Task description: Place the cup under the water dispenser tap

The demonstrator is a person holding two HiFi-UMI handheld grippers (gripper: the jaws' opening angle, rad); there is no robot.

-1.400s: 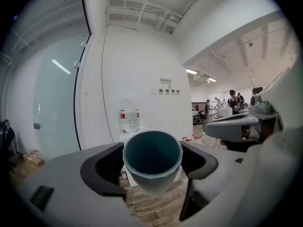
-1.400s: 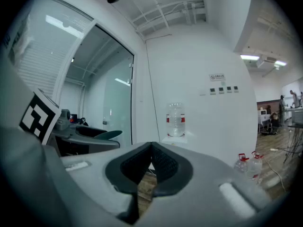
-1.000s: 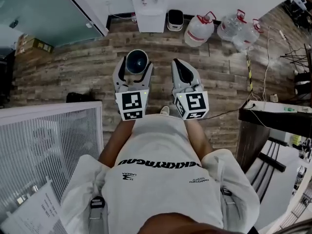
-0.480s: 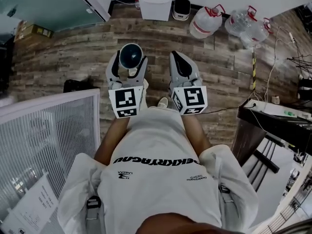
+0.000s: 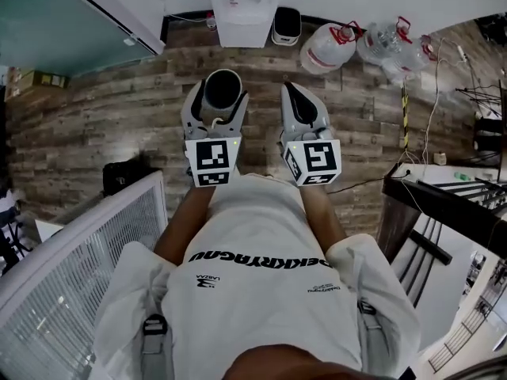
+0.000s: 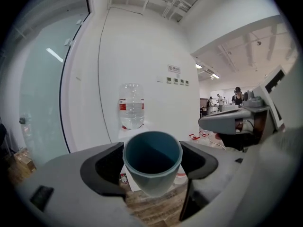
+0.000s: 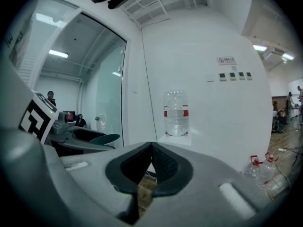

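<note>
A blue-grey cup [image 5: 222, 90] stands upright between the jaws of my left gripper [image 5: 215, 101], which is shut on its sides. In the left gripper view the cup's open mouth [image 6: 152, 151] fills the centre, held by the dark pads [image 6: 102, 167]. Beyond it stands the white water dispenser [image 6: 142, 136] with a clear bottle [image 6: 131, 111] on top. In the head view the dispenser [image 5: 244, 13] is against the far wall, still some way ahead of the cup. My right gripper [image 5: 299, 108] is alongside, shut and holding nothing, its tips [image 7: 150, 148] touching.
Large water jugs [image 5: 328, 47] and a small bin [image 5: 286, 26] sit on the wooden floor right of the dispenser. A glass wall [image 5: 55, 30] runs along the left. A white grille panel [image 5: 79, 267] is at lower left, a dark table [image 5: 444, 204] with cables at right.
The person has stepped forward over the wooden floor, carrying both grippers toward the dispenser. The cup stays gripped in the left one. The grille panel has slid to the lower left.
</note>
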